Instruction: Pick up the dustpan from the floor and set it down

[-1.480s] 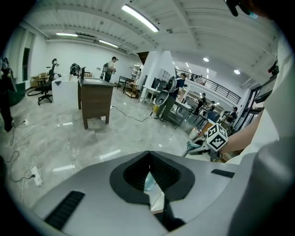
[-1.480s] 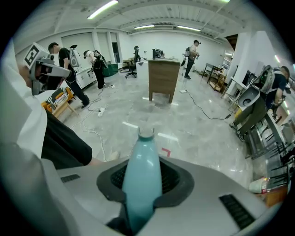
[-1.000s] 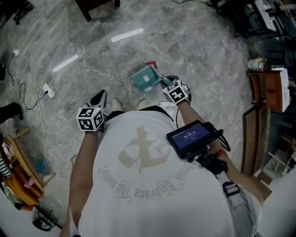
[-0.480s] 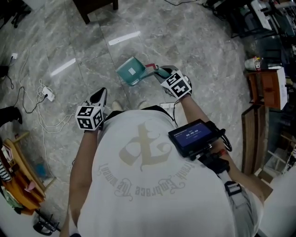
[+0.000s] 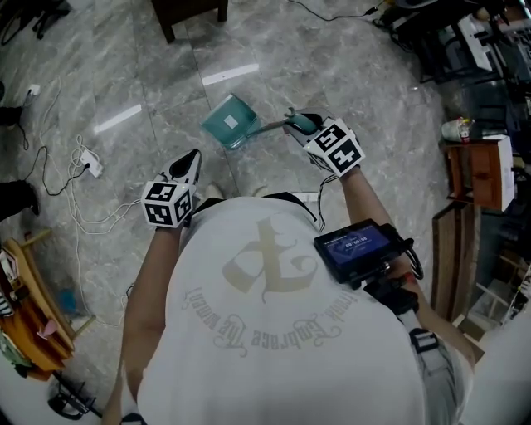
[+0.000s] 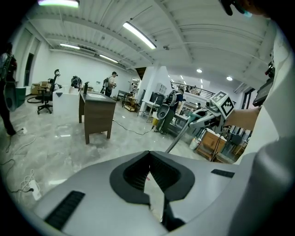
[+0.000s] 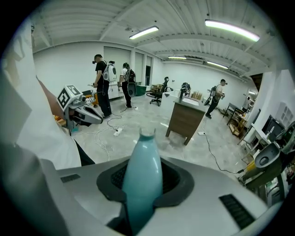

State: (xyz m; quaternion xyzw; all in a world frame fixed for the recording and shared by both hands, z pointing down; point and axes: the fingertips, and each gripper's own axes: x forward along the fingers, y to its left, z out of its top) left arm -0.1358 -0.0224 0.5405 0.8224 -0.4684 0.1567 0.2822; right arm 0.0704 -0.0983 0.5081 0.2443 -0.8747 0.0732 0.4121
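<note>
Dustpan [image 5: 230, 121], teal, hung over the grey marble floor [image 5: 357, 66] in front of the person. In the head view its pan lay out to the left of the right gripper [image 5: 295, 124], tilted, and a thin shaft [image 5: 265, 127] ran from the pan back to that gripper. The right gripper's jaws were partly closed and clamped on the dustpan's teal handle [image 7: 142, 182]. In the right gripper view the handle filled the gap between the pads and stuck out past them.

The left gripper [image 5: 189, 163] hung lower and to the left, well apart from the dustpan. Its jaws were closed together with nothing between them. A dark wooden desk [image 5: 192, 8] stood beyond the pan, and white cables [image 5: 79, 158] lay on the floor far to the left.
</note>
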